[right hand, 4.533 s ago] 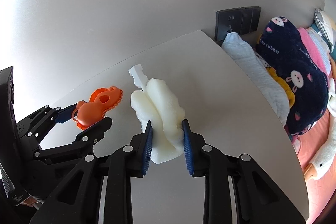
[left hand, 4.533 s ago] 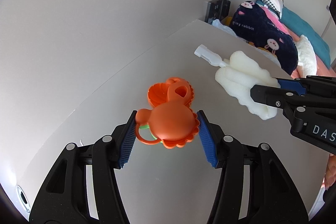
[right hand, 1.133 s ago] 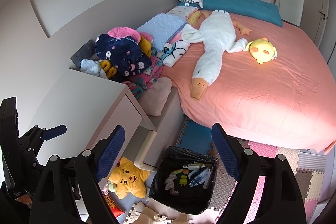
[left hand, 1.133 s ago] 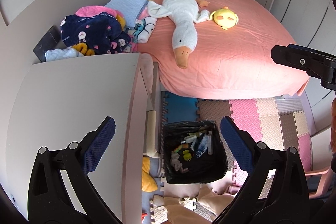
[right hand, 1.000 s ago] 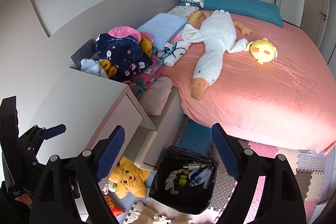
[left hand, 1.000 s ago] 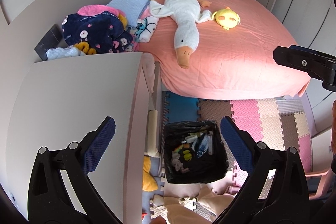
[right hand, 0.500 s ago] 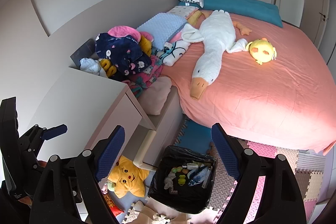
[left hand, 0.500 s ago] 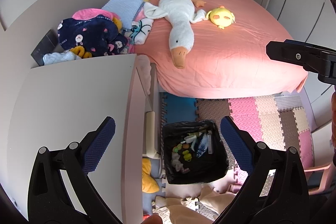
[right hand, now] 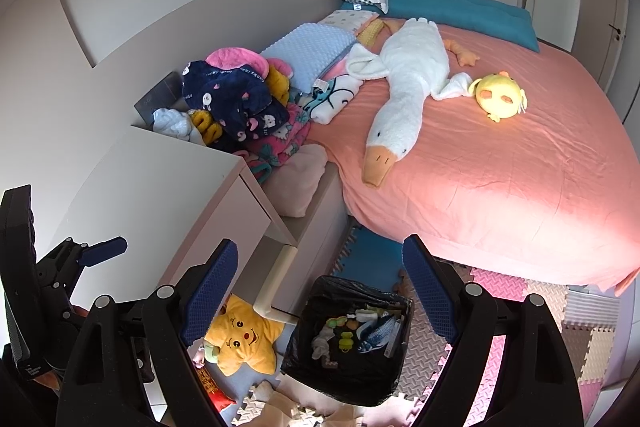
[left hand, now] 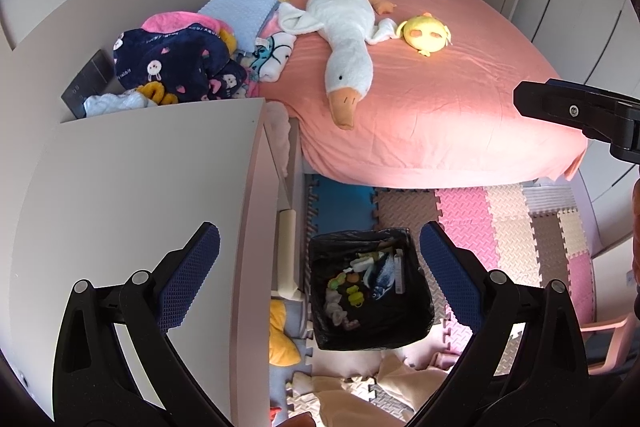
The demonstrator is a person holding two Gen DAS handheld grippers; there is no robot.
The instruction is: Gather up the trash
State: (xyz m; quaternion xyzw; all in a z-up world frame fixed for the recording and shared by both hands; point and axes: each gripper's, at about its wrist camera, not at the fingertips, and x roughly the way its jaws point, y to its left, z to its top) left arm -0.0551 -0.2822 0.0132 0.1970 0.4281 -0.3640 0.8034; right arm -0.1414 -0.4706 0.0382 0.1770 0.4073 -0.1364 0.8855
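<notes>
A black-lined trash bin [left hand: 370,325] stands on the floor beside the white desk [left hand: 140,195], with several small pieces of trash inside. It also shows in the right wrist view [right hand: 348,367]. My left gripper [left hand: 316,271] is open and empty, held high above the bin. My right gripper [right hand: 320,291] is open and empty, also above the bin. The right gripper's finger shows at the right edge of the left wrist view [left hand: 576,113]; the left gripper shows at the left of the right wrist view [right hand: 80,259].
A bed with a pink sheet [left hand: 440,99] carries a white goose plush [left hand: 348,27], a yellow plush [left hand: 426,35] and piled clothes [left hand: 176,63]. A yellow star plush [right hand: 240,341] lies on the floor by the bin. Foam mats [left hand: 500,227] cover the floor.
Since 4.5 s ago both grippers left the desk and let go of the orange toy and the white foam. In the last second the views have shifted only slightly.
</notes>
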